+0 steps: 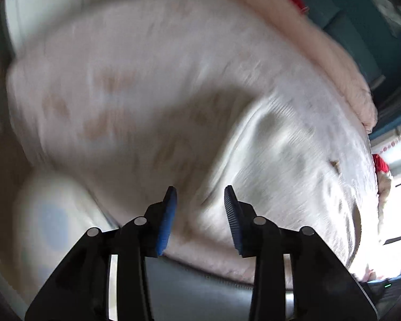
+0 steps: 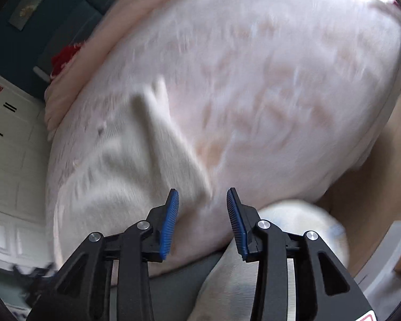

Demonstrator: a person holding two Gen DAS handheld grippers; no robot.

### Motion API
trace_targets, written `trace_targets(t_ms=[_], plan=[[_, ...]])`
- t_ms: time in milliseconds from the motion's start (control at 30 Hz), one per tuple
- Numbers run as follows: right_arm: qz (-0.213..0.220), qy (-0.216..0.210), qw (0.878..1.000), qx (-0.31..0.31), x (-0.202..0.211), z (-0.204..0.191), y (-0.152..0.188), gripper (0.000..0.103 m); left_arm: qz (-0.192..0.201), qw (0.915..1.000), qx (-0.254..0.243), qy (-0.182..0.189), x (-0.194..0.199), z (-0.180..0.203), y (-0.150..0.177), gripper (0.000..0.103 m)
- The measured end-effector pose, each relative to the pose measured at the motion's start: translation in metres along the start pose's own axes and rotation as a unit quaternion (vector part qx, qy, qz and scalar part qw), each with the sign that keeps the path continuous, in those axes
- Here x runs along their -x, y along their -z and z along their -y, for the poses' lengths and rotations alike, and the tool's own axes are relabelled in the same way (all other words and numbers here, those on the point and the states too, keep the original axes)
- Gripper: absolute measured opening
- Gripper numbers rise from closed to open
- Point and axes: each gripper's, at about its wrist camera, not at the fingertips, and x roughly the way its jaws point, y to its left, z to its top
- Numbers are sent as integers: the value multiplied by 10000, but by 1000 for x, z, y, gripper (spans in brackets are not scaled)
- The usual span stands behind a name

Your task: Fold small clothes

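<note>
A white ribbed garment (image 1: pixel 294 155) lies rumpled on a bed with a pale pink patterned sheet (image 1: pixel 125 61). In the left wrist view it spreads ahead and to the right of my left gripper (image 1: pixel 200 190). That gripper hovers above the cloth, open, with nothing between its blue pads. In the right wrist view the same white garment (image 2: pixel 136 160) lies ahead and to the left, one fold reaching close to my right gripper (image 2: pixel 202 191). This gripper also stands open and holds nothing. Both views are blurred.
A fluffy pink blanket (image 1: pixel 334 61) (image 2: pixel 99 40) runs along the bed's far edge, with a red item (image 2: pixel 64 56) on it. A white cushion with a blue patch (image 1: pixel 50 222) (image 2: pixel 302 222) sits beside the bed's near corner. White cabinets (image 2: pixel 10 160) and wooden floor (image 2: pixel 387 160) flank the bed.
</note>
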Motion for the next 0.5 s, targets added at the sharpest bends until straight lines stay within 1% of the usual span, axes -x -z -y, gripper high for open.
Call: trace_targets(t_ms=[33, 67, 100, 133, 200, 233, 267, 300, 333, 367, 400, 433, 467, 500], plan=[[190, -43, 9995, 255, 9, -12, -8, 34, 193, 9997, -111, 25, 5, 4, -9, 48], [249, -142, 9985, 468, 9, -25, -18, 32, 381, 9990, -221, 83, 12, 16, -16, 57], [269, -301, 9969, 671, 9, -41, -24, 31, 517, 9977, -371, 237, 17, 31, -23, 60], [257, -508, 9943, 901, 4, -63, -29, 30, 564, 9963, -521, 397, 14, 51, -30, 61], [110, -705, 9877, 1389, -17, -103, -34, 30, 485, 9939, -876, 473, -7, 86, -35, 72], [-21, -693, 9841, 1634, -29, -118, -27, 30, 430, 9925, -1064, 427, -19, 97, -34, 78], [-172, -651, 9817, 1780, -42, -130, -22, 30, 308, 9899, -1372, 172, -42, 114, -29, 78], [-351, -595, 9791, 1911, -62, -140, -18, 30, 160, 9874, -1571, 16, -60, 115, -23, 78], [-596, -405, 9733, 2177, -91, -153, -13, 29, -10, 9850, -1722, -77, -77, 118, -15, 78], [-767, -141, 9677, 2399, -115, -157, -7, 25, -227, 9828, -1822, -199, -94, 118, -5, 76], [-872, 137, 9635, 2528, -132, -159, -1, 24, -585, 9788, -1912, -443, -118, 117, 5, 75], [-762, 202, 9651, 2499, -132, -162, -1, 24, -623, 9792, -1870, -483, -124, 113, 11, 74], [-716, 158, 9682, 2392, -125, -168, -4, 22, -497, 9800, -1872, -462, -121, 110, 13, 74], [-677, -125, 9705, 2309, -114, -177, -6, 19, -337, 9798, -1920, -443, -116, 110, 15, 75]])
